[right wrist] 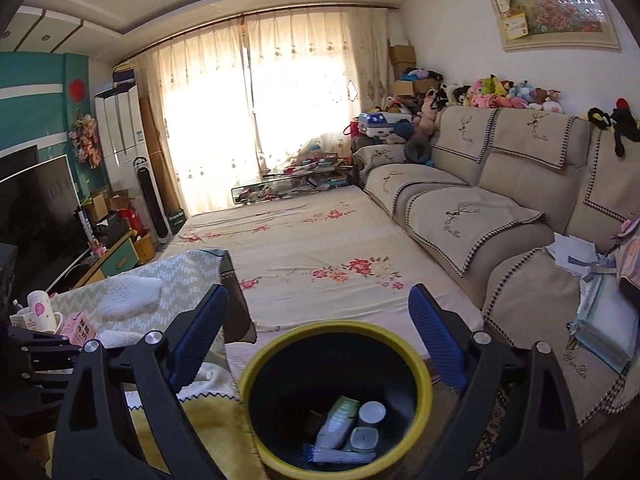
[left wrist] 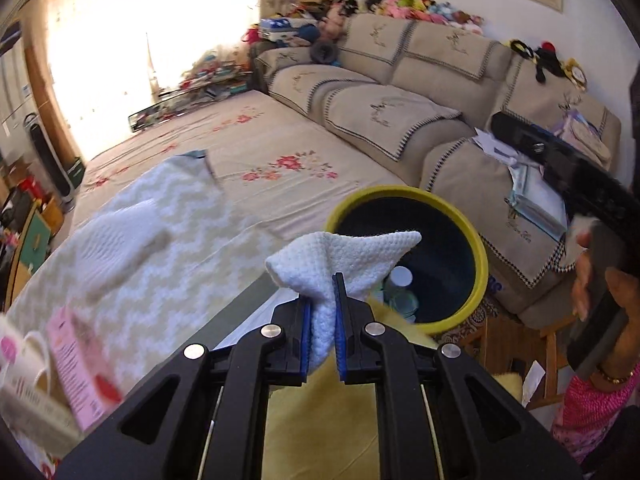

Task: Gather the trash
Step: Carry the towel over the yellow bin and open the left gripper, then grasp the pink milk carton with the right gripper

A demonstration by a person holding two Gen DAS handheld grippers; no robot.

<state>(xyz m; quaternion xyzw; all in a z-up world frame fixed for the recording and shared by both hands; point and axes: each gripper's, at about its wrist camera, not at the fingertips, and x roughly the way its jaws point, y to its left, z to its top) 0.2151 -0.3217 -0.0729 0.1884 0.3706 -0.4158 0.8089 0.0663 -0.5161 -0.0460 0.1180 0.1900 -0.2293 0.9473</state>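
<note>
White cloth (left wrist: 340, 276) btwn left jaws, yellow-rimmed bin (left wrist: 406, 254) w/ bottles (right wrist: 340, 424) beyond

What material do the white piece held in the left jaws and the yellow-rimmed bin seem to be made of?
White piece: apparently soft woven or knitted cloth or thick paper towel; bumpy waffle texture, folds limply, matte.
Bin: probably plastic; smooth yellow rim with slight sheen, dark inside.

Left wrist cam looked steeply down, close above yellow-rimmed bin (left wrist: 406, 254), right wrist cam looked shallower, nearer the bin (right wrist: 336, 400), both shared bin, sofa (left wrist: 400, 120), flowered cloth (right wrist: 320, 248).
</note>
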